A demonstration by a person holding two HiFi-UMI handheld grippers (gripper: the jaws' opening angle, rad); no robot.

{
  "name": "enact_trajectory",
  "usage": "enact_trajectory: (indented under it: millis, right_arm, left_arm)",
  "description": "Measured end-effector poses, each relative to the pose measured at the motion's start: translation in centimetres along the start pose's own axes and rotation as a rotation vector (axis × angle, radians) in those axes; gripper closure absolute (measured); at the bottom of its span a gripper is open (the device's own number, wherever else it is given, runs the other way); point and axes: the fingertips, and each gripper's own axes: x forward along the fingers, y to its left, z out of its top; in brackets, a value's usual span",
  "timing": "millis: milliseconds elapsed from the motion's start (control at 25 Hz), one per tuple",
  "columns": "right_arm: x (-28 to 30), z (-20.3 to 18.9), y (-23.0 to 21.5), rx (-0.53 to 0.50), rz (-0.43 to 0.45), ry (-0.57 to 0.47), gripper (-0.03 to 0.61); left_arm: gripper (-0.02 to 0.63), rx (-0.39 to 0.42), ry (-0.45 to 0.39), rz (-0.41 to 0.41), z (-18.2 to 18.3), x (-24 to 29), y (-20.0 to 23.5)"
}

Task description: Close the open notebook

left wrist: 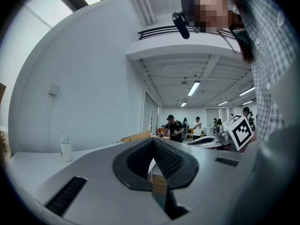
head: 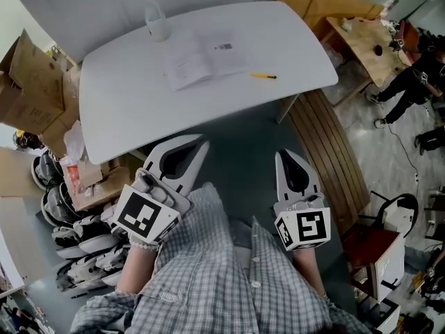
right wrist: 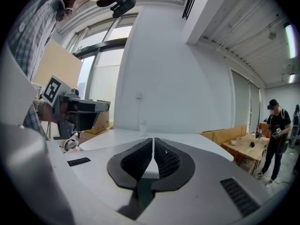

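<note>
Nearest, the left gripper point(head: 200, 143) and right gripper point(head: 286, 154) were both clenched on nothing, short of the near edge of the white table point(head: 125, 117). Beyond, toward twelve o'clock, the notebook point(head: 205, 60) lay open on the tabletop, a yellow pencil point(head: 264, 76) at its three o'clock and a clear bottle point(head: 156, 23) at its ten o'clock.

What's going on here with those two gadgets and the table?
A person holds a gripper in each hand. The left gripper and the right gripper are both shut and empty, in front of the white table. The notebook lies open on it, untouched, with a yellow pencil beside it.
</note>
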Motion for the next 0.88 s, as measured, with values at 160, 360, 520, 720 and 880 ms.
enact_trajectory:
  millis: [160,360,520,720,880]
  right_arm:
    - [3.0,1.2,-0.8,-0.01,-0.02,-0.011,0.551]
    - [6.4,2.0,-0.8,-0.024,-0.018,-0.023,0.551]
    - [8.8,3.0,-0.2,-0.046,-0.006,-0.051,0.551]
    - [10.5,2.7,0.9,-0.083,0.011,-0.044,0.551]
    - [11.3,3.0,1.3,-0.057,0.001,-0.043,0.551]
  left_arm:
    - [0.606,0.0,-0.007,-0.012,0.4,1.5,2.7]
    - [0.606,-0.015,-0.038,0.01,1.1,2.2,6.4]
    - [0.606,-0.002,-0.054,0.017,1.4,2.6,8.8]
    - [0.606,-0.002,-0.049,0.004,1.1,2.8,10.1]
    - [0.606,0.0,-0.045,-0.027,1.3,2.9,10.4]
